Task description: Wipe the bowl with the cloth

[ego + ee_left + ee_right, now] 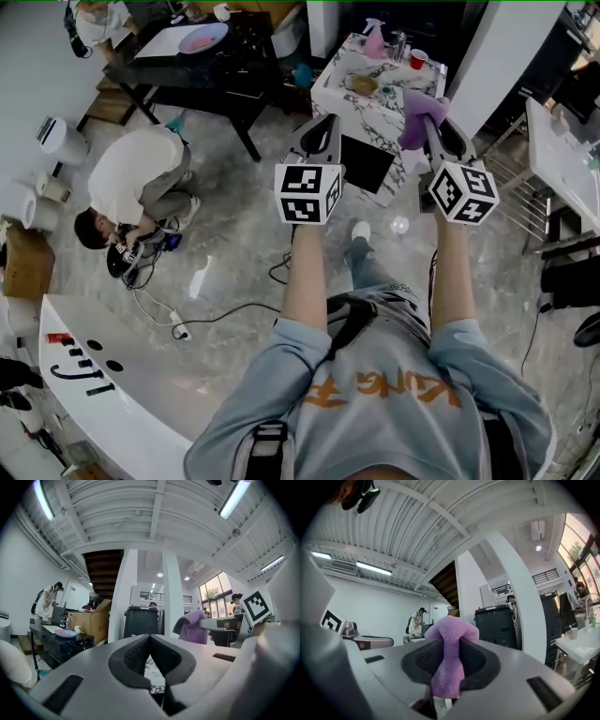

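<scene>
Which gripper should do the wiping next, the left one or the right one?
The right, probably. The right gripper is shut on the purple cloth, ready to wipe. The left gripper is shut with nothing between its jaws, so it would need to take the cloth first.

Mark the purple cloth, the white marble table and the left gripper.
purple fuzzy cloth [447, 663], right gripper view, its pinched middle between the jaws.
white marble-patterned table [375, 117], head view, bare top.
left gripper [150, 641], left gripper view, where its shut jaws meet.
</scene>
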The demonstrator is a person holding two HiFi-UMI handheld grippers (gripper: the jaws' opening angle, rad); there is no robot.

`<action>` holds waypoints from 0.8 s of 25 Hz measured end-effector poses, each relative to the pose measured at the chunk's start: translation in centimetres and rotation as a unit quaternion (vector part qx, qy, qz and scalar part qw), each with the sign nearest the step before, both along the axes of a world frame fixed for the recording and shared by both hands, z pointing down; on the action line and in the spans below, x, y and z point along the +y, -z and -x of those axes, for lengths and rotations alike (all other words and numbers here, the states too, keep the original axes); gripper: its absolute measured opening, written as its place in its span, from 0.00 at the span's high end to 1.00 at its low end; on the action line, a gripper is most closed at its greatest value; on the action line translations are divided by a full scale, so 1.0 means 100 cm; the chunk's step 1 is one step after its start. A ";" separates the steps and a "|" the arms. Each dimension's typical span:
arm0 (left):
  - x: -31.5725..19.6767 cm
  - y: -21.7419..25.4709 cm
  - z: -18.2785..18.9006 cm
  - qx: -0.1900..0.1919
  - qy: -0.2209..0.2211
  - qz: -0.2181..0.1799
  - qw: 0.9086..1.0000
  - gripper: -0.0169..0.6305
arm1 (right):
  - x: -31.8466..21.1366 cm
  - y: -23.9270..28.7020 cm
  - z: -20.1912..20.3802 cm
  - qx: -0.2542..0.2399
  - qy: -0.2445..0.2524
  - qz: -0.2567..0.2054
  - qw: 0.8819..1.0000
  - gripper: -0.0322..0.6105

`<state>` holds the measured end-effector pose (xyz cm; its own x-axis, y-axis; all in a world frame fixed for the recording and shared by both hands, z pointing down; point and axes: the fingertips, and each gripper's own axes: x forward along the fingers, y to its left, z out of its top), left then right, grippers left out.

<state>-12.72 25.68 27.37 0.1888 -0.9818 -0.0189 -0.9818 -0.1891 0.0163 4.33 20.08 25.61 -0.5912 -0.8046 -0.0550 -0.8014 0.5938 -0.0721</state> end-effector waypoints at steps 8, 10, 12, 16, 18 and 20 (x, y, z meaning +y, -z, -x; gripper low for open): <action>-0.088 -0.034 0.032 -0.002 0.015 0.046 0.999 0.94 | -0.105 -0.019 0.043 -0.010 0.029 0.027 0.999 0.79; -0.119 -0.050 0.035 0.000 0.013 0.068 0.998 0.94 | -0.140 -0.030 0.051 -0.009 0.030 0.040 0.999 0.79; -0.149 -0.067 0.037 -0.003 0.006 0.093 0.996 0.94 | -0.171 -0.046 0.055 -0.004 0.027 0.055 0.998 0.79; -0.215 -0.094 0.036 -0.016 -0.019 0.135 0.991 0.94 | -0.237 -0.078 0.044 -0.008 -0.001 0.086 0.996 0.79; -0.250 -0.104 0.029 -0.025 -0.039 0.154 0.987 0.94 | -0.270 -0.093 0.029 -0.021 -0.026 0.106 0.994 0.79; -0.285 -0.108 0.015 -0.035 -0.063 0.164 0.984 0.94 | -0.302 -0.101 0.014 -0.031 -0.045 0.117 0.992 0.79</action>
